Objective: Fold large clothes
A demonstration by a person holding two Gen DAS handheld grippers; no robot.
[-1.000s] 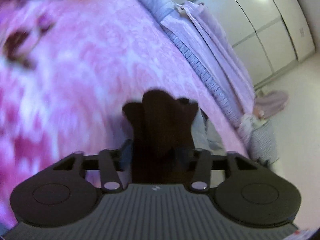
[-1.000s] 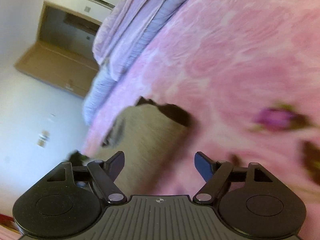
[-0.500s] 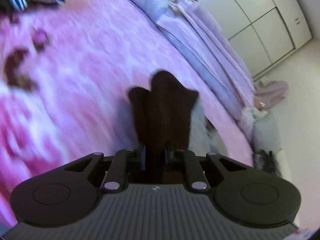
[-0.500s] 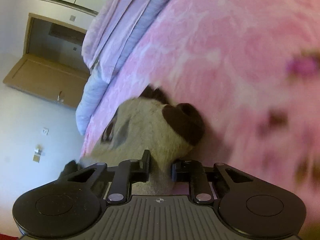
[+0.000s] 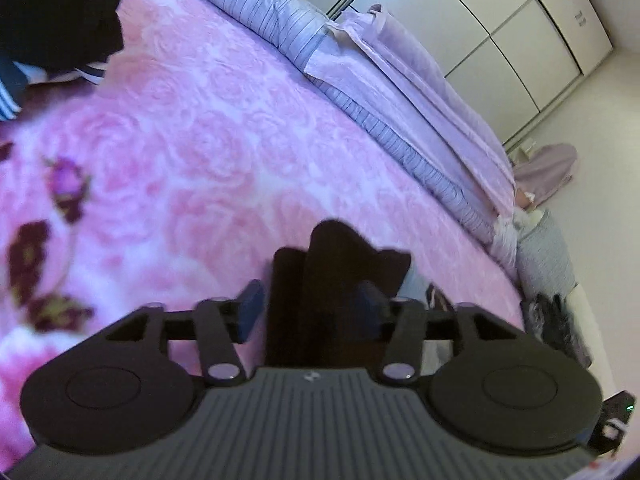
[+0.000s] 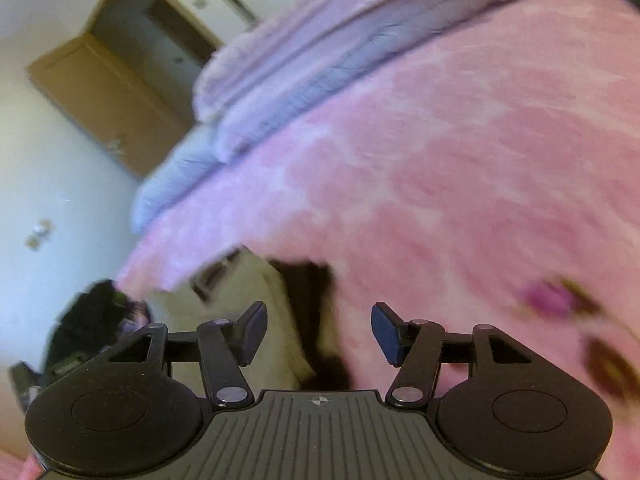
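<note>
Showing no legible txt, garment (image 5: 340, 272)

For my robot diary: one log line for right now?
left tongs: open | right tongs: open | dark garment: released on pink blanket

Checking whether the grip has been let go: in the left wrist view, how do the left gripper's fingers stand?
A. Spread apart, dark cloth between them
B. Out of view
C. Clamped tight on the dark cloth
A: the left gripper has its fingers spread, with the dark cloth between them.
</note>
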